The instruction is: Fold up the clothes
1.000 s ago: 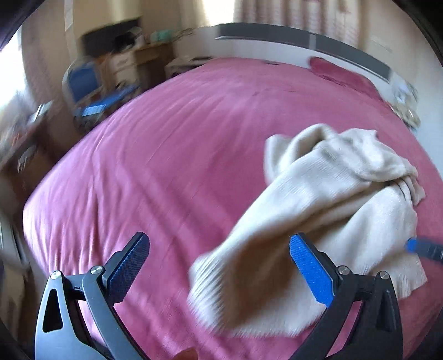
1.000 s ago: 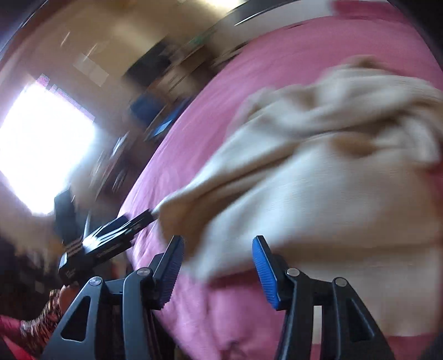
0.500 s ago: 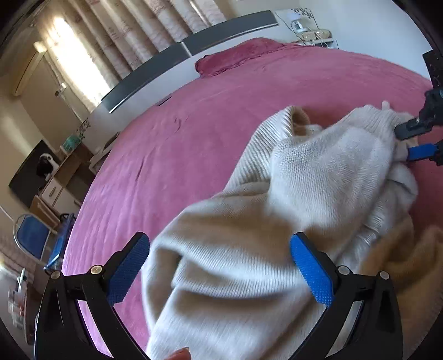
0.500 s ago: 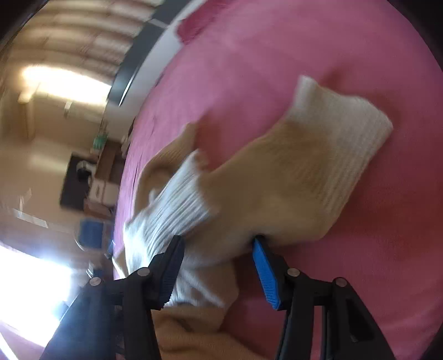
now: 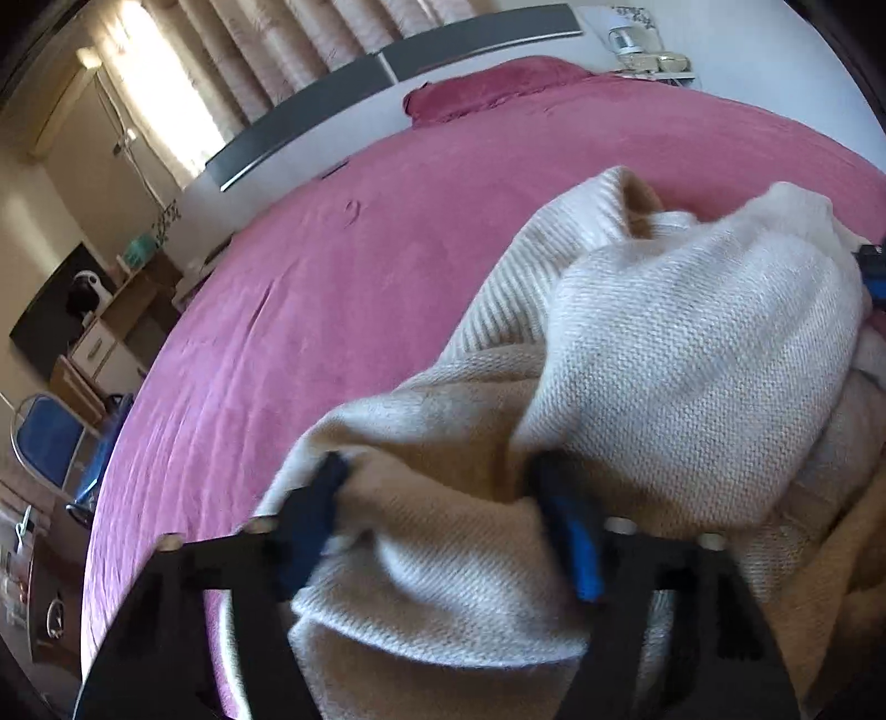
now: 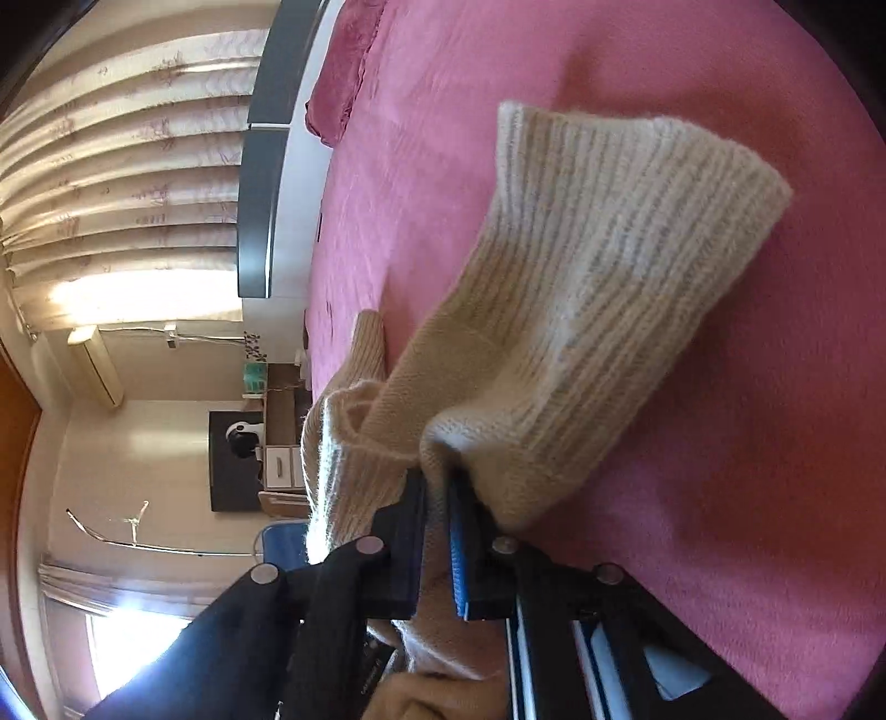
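A cream knit sweater [image 5: 692, 343] lies crumpled on the pink bed [image 5: 332, 304]. My left gripper [image 5: 440, 476] is low over its near part, and its jaws are closing with a bunched fold of fabric between the blurred blue pads. My right gripper [image 6: 437, 482] is shut on the sweater [image 6: 609, 249] where a sleeve meets the body, and the ribbed cuff hangs out over the bed [image 6: 747, 498]. The right gripper's blue tip [image 5: 872, 271] shows at the sweater's far right edge in the left wrist view.
A pink pillow [image 5: 487, 88] lies by the grey headboard [image 5: 310, 127]. A nightstand with small items [image 5: 648, 50] stands beyond the bed's corner. A desk [image 5: 99, 338] and a blue chair [image 5: 50, 437] stand along the left side, with curtains [image 6: 111, 166] behind.
Both grippers came down onto the sweater and rolled. The left jaws narrowed around a fold of fabric. The right jaws shut on the fabric that lay between them.
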The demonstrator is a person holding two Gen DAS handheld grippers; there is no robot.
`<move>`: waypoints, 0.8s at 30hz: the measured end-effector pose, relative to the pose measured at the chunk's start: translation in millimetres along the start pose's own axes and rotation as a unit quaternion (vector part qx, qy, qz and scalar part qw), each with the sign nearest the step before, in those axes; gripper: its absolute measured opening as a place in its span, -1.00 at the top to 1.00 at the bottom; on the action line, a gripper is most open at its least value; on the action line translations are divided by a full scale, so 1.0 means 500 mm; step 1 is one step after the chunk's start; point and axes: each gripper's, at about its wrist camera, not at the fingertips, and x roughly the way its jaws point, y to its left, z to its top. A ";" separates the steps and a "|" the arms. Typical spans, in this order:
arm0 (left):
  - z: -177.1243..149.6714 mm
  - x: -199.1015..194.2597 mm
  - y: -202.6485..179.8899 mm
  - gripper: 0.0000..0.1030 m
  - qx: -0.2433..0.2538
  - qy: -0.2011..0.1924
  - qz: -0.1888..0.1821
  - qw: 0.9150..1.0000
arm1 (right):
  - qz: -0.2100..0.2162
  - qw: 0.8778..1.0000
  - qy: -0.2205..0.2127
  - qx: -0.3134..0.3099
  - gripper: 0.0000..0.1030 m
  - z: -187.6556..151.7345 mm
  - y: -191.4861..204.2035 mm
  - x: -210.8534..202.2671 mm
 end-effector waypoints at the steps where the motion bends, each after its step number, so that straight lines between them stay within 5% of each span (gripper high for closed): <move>1: 0.003 0.001 0.008 0.36 -0.008 0.004 -0.001 1.000 | 0.006 1.000 -0.005 0.006 0.88 0.000 -0.002 -0.003; 2: 0.008 0.001 0.022 0.52 -0.022 0.007 0.000 1.000 | 0.012 1.000 -0.010 0.013 0.89 0.000 -0.005 -0.009; 6: 0.035 -0.006 0.125 0.62 -0.128 0.011 -0.017 0.992 | 0.027 0.997 -0.061 0.026 0.89 0.037 -0.008 -0.084; 11: 0.041 -0.019 0.190 0.61 -0.133 -0.003 -0.039 0.990 | 0.019 0.988 -0.150 -0.014 0.89 0.123 0.048 -0.221; 13: 0.034 -0.027 0.180 0.36 -0.106 -0.011 -0.027 0.994 | 0.005 0.983 -0.181 -0.033 0.90 0.158 0.068 -0.286; 16: 0.021 -0.031 0.147 -0.20 -0.065 -0.024 -0.077 0.995 | -0.031 0.972 -0.228 -0.053 0.90 0.207 0.084 -0.394; 20: 0.031 -0.045 0.060 -0.45 0.032 -0.061 -0.088 0.994 | -0.081 0.949 -0.299 -0.063 1.00 0.249 0.078 -0.524; 23: 0.041 -0.033 0.001 -0.69 0.092 -0.065 -0.086 0.990 | -0.125 0.951 -0.273 -0.069 0.90 0.257 0.041 -0.567; 24: 0.042 -0.021 -0.017 -0.69 0.110 -0.058 -0.084 0.989 | -0.135 0.960 -0.230 -0.079 0.83 0.252 0.033 -0.549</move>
